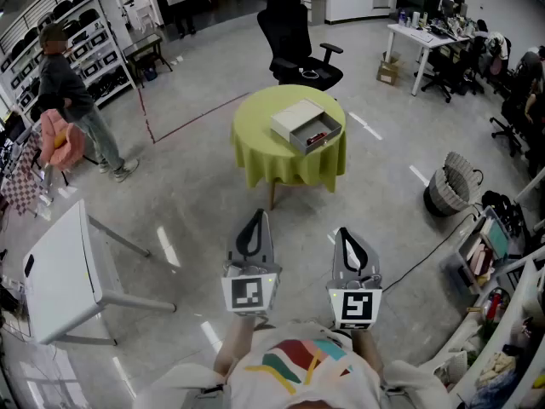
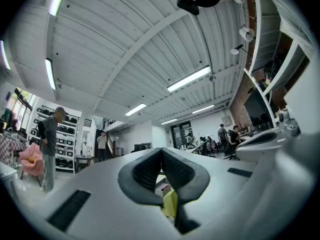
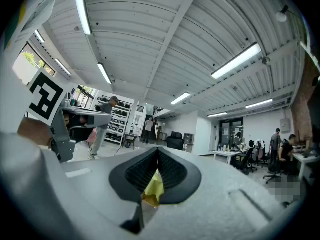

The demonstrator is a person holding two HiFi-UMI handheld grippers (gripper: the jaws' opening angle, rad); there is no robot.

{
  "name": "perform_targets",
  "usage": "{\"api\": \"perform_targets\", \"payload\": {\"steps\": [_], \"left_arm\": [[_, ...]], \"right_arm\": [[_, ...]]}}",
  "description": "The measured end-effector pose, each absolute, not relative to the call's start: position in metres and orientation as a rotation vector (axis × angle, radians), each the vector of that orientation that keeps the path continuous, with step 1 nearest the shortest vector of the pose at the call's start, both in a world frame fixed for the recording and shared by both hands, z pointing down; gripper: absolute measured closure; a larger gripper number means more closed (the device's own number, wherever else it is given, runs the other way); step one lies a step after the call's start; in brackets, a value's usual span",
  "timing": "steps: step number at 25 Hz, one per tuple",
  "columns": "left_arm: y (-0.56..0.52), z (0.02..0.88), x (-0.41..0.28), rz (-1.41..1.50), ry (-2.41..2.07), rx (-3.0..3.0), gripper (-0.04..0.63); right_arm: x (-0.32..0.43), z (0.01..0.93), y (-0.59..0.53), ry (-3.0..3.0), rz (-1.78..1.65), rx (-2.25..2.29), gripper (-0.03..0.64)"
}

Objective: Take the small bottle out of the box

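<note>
White hand-held grippers (image 1: 255, 220) (image 1: 346, 233), black pads (image 2: 145, 171), marker cubes (image 1: 249, 292)

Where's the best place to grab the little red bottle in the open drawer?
Grab the small bottle around its middle, coming straight down from above. It seems to lie flat in the drawer of the box, and the drawer's walls block the sides while the top is open. It's too small here to tell which end is the cap.
</note>
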State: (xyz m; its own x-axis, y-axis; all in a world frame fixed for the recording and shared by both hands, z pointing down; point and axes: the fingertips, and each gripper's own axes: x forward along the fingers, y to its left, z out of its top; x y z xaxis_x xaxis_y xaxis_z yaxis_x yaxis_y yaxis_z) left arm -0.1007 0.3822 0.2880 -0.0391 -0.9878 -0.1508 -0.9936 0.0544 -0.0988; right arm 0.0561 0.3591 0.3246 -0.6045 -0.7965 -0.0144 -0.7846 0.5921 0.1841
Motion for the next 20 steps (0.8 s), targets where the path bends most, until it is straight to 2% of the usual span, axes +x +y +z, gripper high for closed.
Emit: {"api": "perform_targets", "payload": {"steps": [8,20], "left_arm": [[0.373,0.283,-0.095,0.067,2.127,-2.044,0.581],[0.346,0.294,-0.077,0.020,2.159,-2.030,0.581]], "right_arm": [[0.061,0.335,0.350,-2.839,-0.082,1.329,0.615],[0.097,0.343,0.332,-2.931,-0.033,1.332,0.615]]}}
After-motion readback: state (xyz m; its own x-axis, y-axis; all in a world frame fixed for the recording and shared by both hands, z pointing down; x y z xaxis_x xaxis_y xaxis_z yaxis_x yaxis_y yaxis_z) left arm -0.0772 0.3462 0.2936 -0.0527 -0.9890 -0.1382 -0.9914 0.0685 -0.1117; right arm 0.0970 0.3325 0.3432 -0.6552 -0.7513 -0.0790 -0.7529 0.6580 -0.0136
